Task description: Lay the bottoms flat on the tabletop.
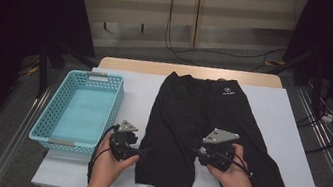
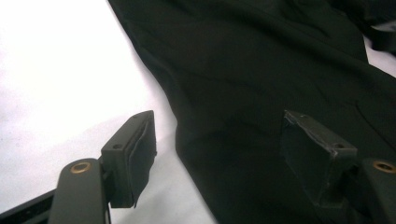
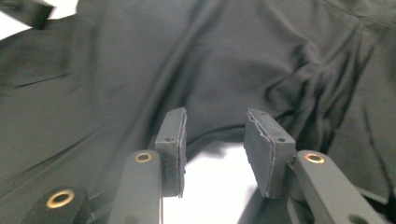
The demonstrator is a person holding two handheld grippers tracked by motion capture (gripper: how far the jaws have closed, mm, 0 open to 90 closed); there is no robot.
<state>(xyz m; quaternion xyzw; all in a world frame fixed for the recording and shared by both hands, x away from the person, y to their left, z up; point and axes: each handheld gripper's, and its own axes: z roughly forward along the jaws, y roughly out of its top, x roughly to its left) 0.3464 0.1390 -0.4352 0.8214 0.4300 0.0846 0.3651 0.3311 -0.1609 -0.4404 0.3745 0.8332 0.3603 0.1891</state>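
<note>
Black shorts (image 1: 200, 124) flat mid-frame. Left gripper (image 1: 142, 151) jaws wide at the left leg edge; right gripper (image 1: 194, 151) jaws narrowly parted, empty, at the crotch.

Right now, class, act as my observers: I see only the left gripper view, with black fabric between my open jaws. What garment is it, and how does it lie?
Observer: The high view shows black fabric shorts spread flat on the white table, waistband at the far end.
Operator: And my other gripper?
Observer: The right gripper is open, at the notch between the two legs.
Operator: Anything beside the shorts?
Observer: A light blue perforated plastic basket stands to their left, with nothing inside.
</note>
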